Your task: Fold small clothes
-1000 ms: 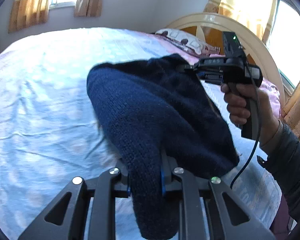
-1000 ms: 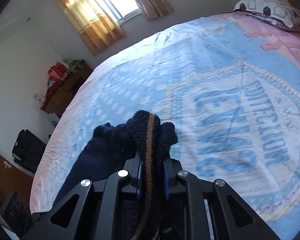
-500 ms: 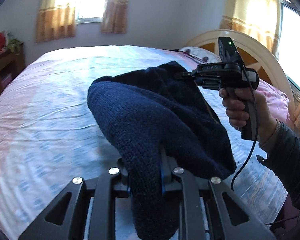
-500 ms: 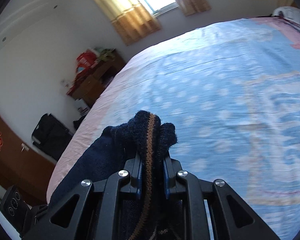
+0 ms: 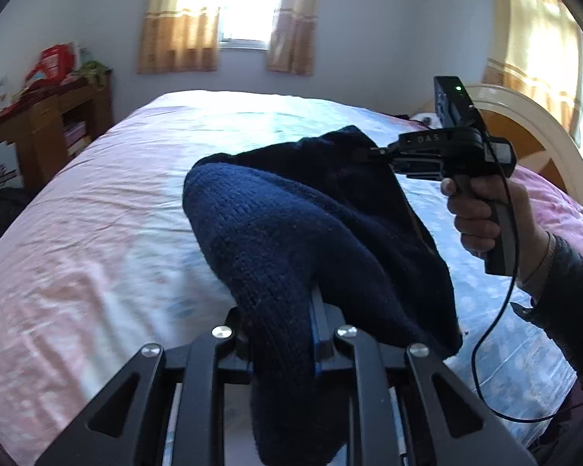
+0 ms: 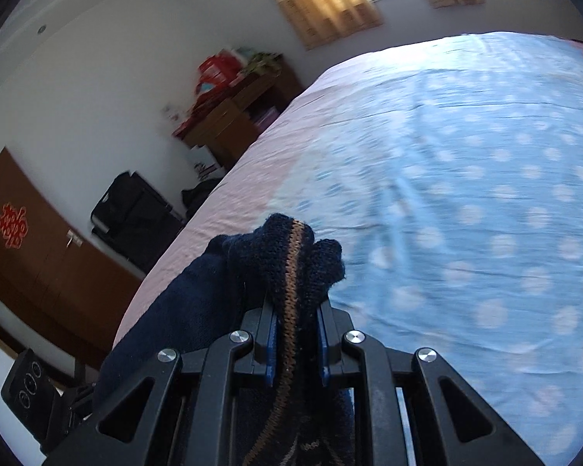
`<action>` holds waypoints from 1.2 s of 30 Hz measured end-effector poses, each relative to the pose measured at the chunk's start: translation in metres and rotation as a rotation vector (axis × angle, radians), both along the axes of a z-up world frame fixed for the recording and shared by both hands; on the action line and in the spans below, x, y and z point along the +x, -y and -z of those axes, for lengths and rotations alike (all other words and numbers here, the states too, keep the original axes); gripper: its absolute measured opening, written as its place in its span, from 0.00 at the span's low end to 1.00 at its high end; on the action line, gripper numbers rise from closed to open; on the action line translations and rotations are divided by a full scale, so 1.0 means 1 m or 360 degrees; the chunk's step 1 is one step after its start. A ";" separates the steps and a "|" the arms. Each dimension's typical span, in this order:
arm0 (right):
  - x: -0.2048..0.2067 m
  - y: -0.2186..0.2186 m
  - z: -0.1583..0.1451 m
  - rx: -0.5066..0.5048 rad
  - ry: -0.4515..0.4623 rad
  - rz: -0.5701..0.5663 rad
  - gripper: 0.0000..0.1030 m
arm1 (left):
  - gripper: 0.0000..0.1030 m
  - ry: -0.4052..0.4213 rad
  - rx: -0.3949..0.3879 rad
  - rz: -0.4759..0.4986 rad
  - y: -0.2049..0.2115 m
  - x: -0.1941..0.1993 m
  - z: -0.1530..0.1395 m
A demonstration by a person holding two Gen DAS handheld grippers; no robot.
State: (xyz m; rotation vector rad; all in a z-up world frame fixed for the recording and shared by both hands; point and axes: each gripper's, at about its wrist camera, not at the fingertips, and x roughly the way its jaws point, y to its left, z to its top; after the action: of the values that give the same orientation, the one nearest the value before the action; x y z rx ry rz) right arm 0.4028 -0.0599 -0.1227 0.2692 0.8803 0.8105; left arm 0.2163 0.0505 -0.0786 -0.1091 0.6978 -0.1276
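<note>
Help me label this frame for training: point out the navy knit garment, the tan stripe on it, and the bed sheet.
navy knit garment [image 5: 291,240], left wrist view, on its bunched body.
tan stripe [image 6: 293,275], right wrist view, mid-stripe.
bed sheet [image 6: 466,194], right wrist view, bare dotted area.

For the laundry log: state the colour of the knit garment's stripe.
Tan-brown stripe on the navy knit garment; clearest in the right wrist view.

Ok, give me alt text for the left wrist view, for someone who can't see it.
The left gripper is shut on a dark blue knitted garment, held above the bed. The right gripper, in a hand, pinches its far edge.
</note>
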 end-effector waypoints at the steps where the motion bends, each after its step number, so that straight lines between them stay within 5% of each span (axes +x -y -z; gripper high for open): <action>1: -0.002 -0.013 0.001 -0.0004 -0.0002 -0.0021 0.15 | 0.20 -0.0001 0.0001 -0.0026 -0.011 -0.006 0.003; 15: 0.007 -0.106 0.060 -0.0247 -0.0074 -0.0082 0.16 | 0.24 -0.0193 -0.0070 -0.0224 -0.056 -0.022 0.069; 22: -0.006 -0.069 0.062 -0.0217 -0.0126 -0.0028 0.32 | 0.53 -0.0153 -0.0006 -0.0255 -0.051 -0.034 0.061; 26: -0.059 -0.038 0.044 -0.0069 -0.0167 -0.0134 0.36 | 0.75 -0.0006 0.0024 -0.0298 -0.058 -0.044 0.046; 31: -0.114 -0.055 0.059 -0.0129 -0.0254 -0.0303 0.36 | 0.76 -0.0016 0.0108 -0.0363 -0.057 -0.020 0.053; 36: -0.136 -0.058 0.083 -0.0336 -0.0176 -0.0178 0.14 | 0.77 -0.0142 0.0129 -0.0436 -0.054 -0.005 0.067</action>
State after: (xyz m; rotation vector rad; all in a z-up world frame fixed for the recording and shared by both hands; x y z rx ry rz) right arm 0.2666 -0.0018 -0.2059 0.0806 1.0840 0.8041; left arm 0.2116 0.1049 -0.1452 -0.1324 0.7694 0.1689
